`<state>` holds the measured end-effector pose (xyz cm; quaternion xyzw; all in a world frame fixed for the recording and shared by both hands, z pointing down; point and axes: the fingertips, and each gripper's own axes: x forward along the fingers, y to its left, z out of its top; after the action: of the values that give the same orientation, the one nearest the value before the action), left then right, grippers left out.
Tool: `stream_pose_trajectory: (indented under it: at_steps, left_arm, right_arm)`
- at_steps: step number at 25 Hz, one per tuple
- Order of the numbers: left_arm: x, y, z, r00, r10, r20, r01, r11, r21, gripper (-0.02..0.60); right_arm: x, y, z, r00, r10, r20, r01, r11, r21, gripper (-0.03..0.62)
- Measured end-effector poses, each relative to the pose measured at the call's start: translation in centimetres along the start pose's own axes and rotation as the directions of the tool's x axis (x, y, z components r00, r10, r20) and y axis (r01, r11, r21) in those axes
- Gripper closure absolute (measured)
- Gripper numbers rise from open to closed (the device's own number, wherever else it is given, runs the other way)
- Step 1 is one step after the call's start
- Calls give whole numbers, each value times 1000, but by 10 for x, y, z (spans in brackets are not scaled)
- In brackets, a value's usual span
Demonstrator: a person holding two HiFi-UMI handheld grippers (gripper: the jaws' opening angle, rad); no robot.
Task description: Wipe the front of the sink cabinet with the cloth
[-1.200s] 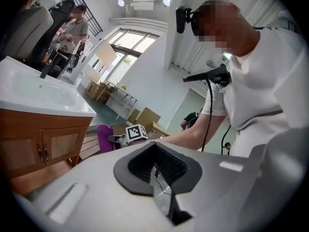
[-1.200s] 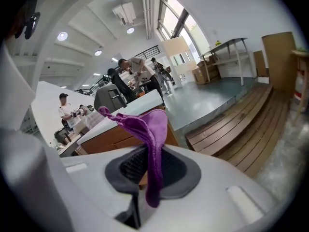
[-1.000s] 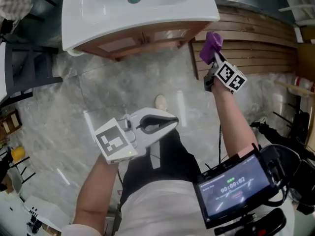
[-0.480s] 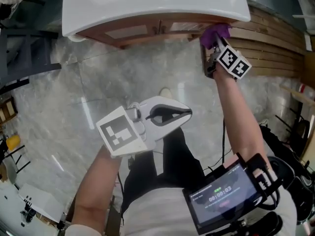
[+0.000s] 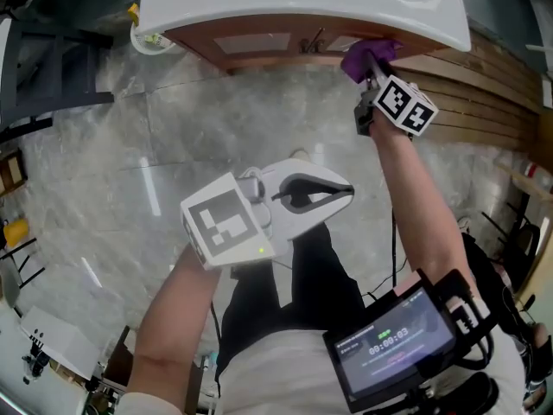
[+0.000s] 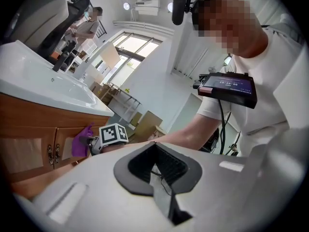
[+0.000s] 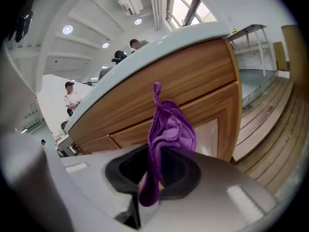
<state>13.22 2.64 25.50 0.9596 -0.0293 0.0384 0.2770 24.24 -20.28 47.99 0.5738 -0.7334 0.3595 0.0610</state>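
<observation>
Jaws of the right gripper point(image 5: 370, 69) are clenching the purple cloth point(image 7: 166, 129), holding it up at the right end of the cabinet point(image 5: 259, 45) front, upper right of the head view; whether it is touching the wood is unclear. Left gripper point(image 5: 342, 199) is hanging mid-frame, jaws closed on nothing. Wiping is looking barely begun, with nearly the whole front waiting.

Sink basin point(image 5: 302, 3) on top of the cabinet point(image 5: 259, 43), cloth point(image 5: 363, 57) between the right gripper's point(image 5: 370, 66) jaws at the cabinet front's right end, left gripper point(image 5: 348, 196) lower, nearer the person, above the floor point(image 5: 130, 162), slatted panel point(image 5: 492, 93) right of the cabinet.
</observation>
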Motion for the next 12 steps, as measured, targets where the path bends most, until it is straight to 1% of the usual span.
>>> stream_pose_trajectory:
  at_steps: [8,12]
  left_arm:
    - [-39,-2,1,999,22,27,-22,1000,-3,575]
    - [-57,-2,0,998,39,43,-39,999,-4,575]
  right_arm:
    - [23,72,-20,996,74,-42,-76,995,-68,539]
    - [32,105,-27,991,115,-66,-122,987,-107,539]
